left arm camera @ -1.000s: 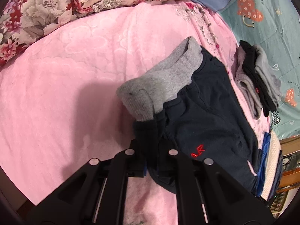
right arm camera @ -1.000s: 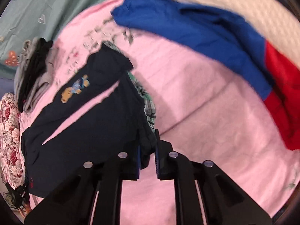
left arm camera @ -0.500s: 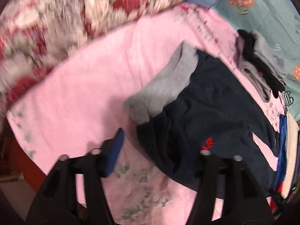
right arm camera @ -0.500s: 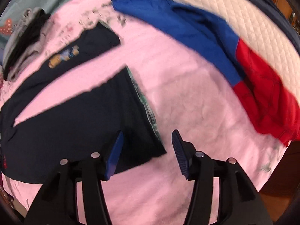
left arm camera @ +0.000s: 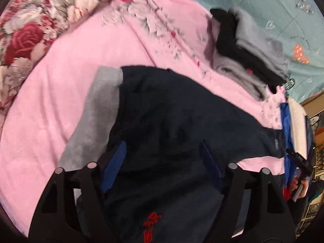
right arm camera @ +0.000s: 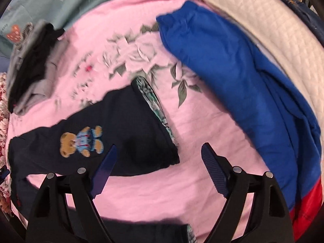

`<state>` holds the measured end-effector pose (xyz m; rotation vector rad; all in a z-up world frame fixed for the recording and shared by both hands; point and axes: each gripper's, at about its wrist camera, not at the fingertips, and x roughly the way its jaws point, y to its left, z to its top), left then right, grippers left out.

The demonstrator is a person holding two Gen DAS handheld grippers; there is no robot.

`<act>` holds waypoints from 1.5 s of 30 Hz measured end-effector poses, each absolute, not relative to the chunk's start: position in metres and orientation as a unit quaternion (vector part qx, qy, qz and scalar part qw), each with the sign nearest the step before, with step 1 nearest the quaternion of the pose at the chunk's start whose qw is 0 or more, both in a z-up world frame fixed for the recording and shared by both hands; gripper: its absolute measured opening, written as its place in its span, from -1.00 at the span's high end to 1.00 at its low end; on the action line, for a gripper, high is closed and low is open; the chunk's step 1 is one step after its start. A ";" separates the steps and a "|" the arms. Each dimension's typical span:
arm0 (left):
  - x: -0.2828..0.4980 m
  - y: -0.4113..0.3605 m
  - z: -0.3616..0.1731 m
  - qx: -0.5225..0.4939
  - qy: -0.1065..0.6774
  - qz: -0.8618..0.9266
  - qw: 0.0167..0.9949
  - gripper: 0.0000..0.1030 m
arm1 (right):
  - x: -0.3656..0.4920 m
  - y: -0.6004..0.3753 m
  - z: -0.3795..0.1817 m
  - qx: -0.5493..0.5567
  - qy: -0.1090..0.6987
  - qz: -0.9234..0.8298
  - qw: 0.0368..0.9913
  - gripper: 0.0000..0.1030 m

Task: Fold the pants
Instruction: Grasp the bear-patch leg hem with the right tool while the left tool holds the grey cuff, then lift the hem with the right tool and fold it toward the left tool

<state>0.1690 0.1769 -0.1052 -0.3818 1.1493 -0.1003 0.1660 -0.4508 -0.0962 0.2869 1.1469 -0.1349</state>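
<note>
Dark navy pants [left arm camera: 174, 121] lie spread on a pink floral blanket [left arm camera: 60, 85], grey ribbed waistband [left arm camera: 97, 111] to the left and red lettering [left arm camera: 150, 224] near the bottom. My left gripper [left arm camera: 162, 156] hovers open over the seat of the pants, holding nothing. In the right wrist view one pant leg [right arm camera: 125, 125] with a teddy-bear patch [right arm camera: 82, 141] and a plaid-lined cuff [right arm camera: 156, 109] lies flat. The other leg's cuff [right arm camera: 154, 230] shows at the bottom edge. My right gripper [right arm camera: 159, 158] is open above the blanket just beside the cuff.
A stack of folded grey and black clothes [left arm camera: 247, 54] sits at the blanket's far edge. A blue and red garment [right arm camera: 243, 77] lies on the right over a white quilted cover [right arm camera: 273, 30]. A floral pillow [left arm camera: 26, 26] is at the left; a teal sheet [left arm camera: 273, 10] lies beyond.
A second ago both grippers were shut on the pants, waistband and leg cuff. Both have let go and opened, the pants now lie flat, and both grippers have moved over them.
</note>
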 end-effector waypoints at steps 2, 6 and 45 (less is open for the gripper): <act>0.178 0.174 -0.121 -0.175 0.557 -0.051 0.810 -0.11 | 0.167 -0.451 -0.105 0.133 0.547 -0.063 0.824 -0.25; 0.181 0.168 -0.131 -0.164 0.554 -0.036 0.816 0.00 | 0.168 -0.447 -0.111 0.138 0.552 -0.040 0.821 0.77; 0.268 0.175 -0.127 0.065 0.520 -0.203 0.827 0.31 | 0.060 -0.317 -0.011 0.093 0.492 -0.025 0.865 -0.32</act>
